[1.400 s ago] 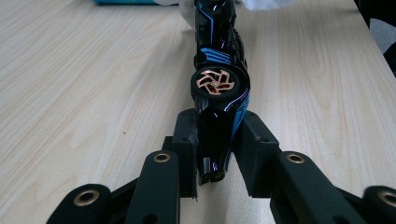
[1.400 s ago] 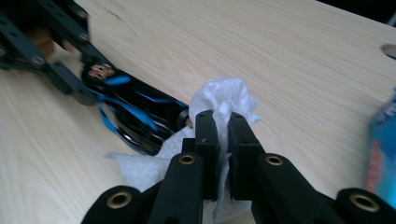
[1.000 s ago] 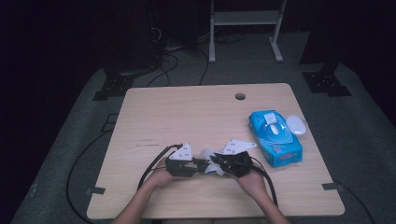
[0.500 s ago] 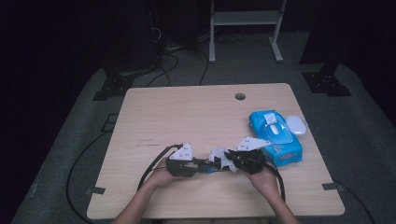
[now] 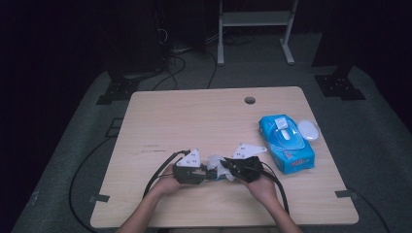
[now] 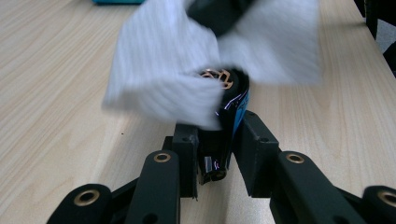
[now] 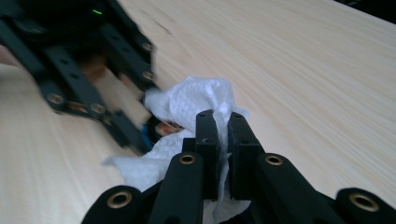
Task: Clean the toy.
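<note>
Near the table's front edge my two grippers meet tip to tip. My left gripper (image 5: 209,174) (image 6: 219,140) is shut on a thin black object (image 6: 229,105) with a blue edge and a copper-coloured patterned end, held upright on edge. A white tissue (image 6: 163,60) (image 7: 196,100) (image 5: 218,171) drapes over that object's top. My right gripper (image 5: 228,168) (image 7: 223,123) is shut on the tissue and presses it against the object. The rest of the object is hidden under the tissue.
A blue pack of wipes (image 5: 286,143) lies at the right, with a white oval lid (image 5: 308,129) beside it near the table's right edge. A round cable hole (image 5: 249,100) sits at the back. Cables trail from both grippers off the front edge.
The right gripper with the tissue drifted a little to the right and has come back against the left gripper. The left gripper has stayed put.
</note>
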Tool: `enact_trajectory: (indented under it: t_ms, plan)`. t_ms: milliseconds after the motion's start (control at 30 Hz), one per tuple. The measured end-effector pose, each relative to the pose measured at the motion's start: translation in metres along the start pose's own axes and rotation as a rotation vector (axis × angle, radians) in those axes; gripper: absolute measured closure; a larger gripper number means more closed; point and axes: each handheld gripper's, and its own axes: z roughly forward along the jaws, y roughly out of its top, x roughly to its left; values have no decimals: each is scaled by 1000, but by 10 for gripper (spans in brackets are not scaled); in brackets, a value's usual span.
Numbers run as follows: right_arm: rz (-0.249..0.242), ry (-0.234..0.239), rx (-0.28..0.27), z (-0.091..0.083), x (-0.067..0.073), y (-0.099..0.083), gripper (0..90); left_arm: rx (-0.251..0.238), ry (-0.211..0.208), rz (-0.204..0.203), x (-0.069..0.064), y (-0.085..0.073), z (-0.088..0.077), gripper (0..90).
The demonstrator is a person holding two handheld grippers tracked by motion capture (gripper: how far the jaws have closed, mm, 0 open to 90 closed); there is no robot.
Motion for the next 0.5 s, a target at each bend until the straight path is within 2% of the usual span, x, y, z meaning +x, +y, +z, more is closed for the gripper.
enact_trajectory:
  t_ms: [67, 133, 167, 267, 333, 400, 500]
  plan:
    - [5, -43, 9, -8, -8, -6, 842, 1, -1, 5, 1, 0, 0, 706]
    - [41, -56, -3, -16, -17, -12, 842, 0, -1, 3, 1, 0, 0, 705]
    - [49, -79, -2, -22, -22, -16, 842, -1, 0, 3, 1, 0, 0, 706]
    - [74, -102, -5, -35, -33, -26, 842, -3, -1, 3, 1, 0, 1, 706]
    - [95, -111, -9, -42, -38, -31, 842, 0, -3, 6, 0, 0, 2, 706]
    - [82, -147, 4, -47, -40, -33, 842, 1, -3, 5, 0, 0, 1, 706]
    - [101, -145, -15, -51, -43, -33, 842, 0, -3, 4, 0, 0, 1, 707]
